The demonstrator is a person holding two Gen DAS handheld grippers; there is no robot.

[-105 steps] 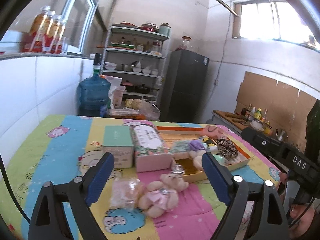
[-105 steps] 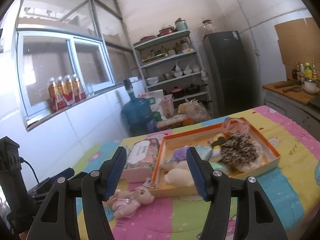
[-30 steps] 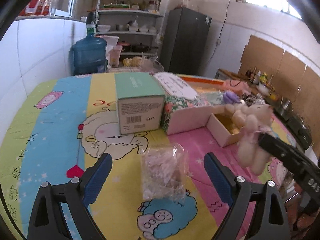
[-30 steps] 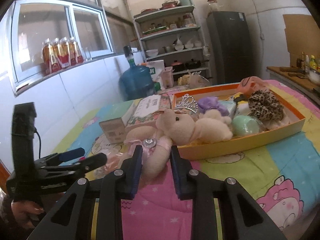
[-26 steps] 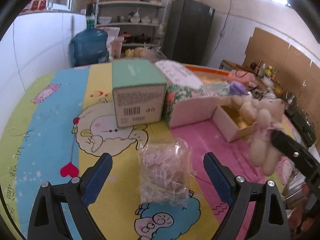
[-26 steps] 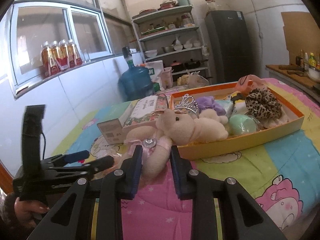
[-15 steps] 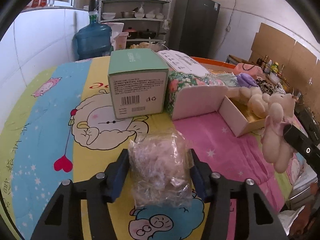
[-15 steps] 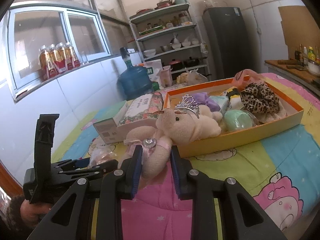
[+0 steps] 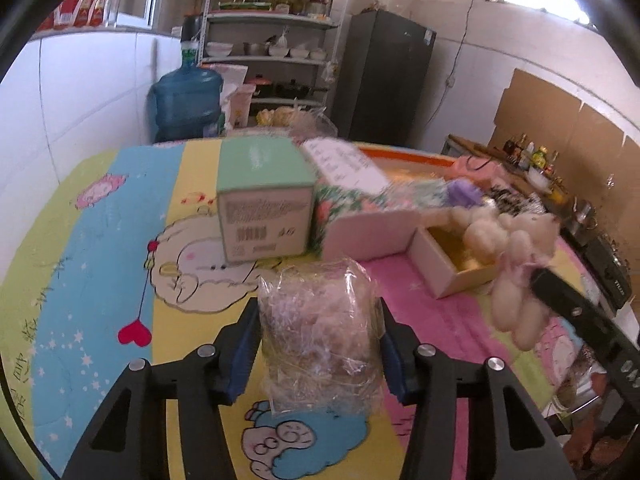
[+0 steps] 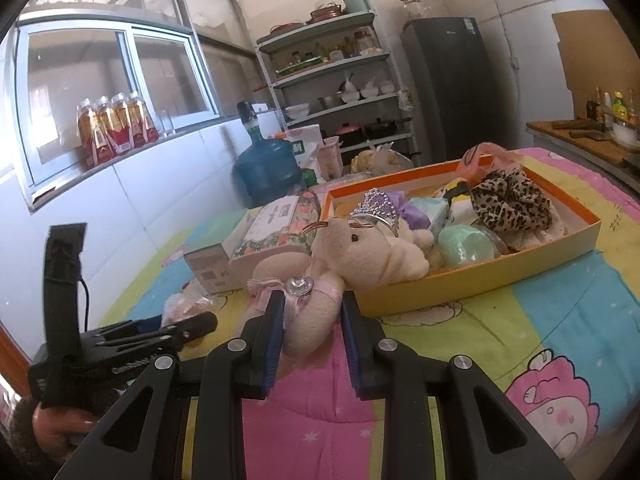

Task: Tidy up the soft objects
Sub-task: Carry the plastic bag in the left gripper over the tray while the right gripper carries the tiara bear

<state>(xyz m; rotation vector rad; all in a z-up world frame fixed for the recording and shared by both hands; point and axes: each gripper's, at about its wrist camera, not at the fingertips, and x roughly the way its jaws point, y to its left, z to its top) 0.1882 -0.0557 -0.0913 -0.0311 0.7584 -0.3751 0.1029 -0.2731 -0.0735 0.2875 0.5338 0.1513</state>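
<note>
My left gripper (image 9: 318, 336) is shut on a clear plastic bag (image 9: 318, 332) with a pale soft toy inside, just above the cartoon bedsheet. My right gripper (image 10: 310, 334) is shut on a beige teddy bear (image 10: 352, 256) in a pink dress and holds it off the sheet, in front of the orange tray (image 10: 480, 276). The bear also shows in the left wrist view (image 9: 516, 248), hanging at the right. The left gripper shows in the right wrist view (image 10: 160, 330), with the bag (image 10: 186, 304) between its fingers. The tray holds several soft things, among them a leopard scrunchie (image 10: 512, 200).
A mint-topped carton (image 9: 264, 200) and a floral tissue box (image 9: 360, 200) stand behind the bag, left of the tray. A blue water jug (image 9: 186, 100), a shelf rack (image 9: 276, 40) and a dark fridge (image 9: 384, 80) stand beyond the table. A white wall (image 9: 80, 88) runs along the left.
My left gripper has closed on the plastic bag, which lay loose between its open fingers a second ago. My right gripper keeps hold of the bear, shifted slightly.
</note>
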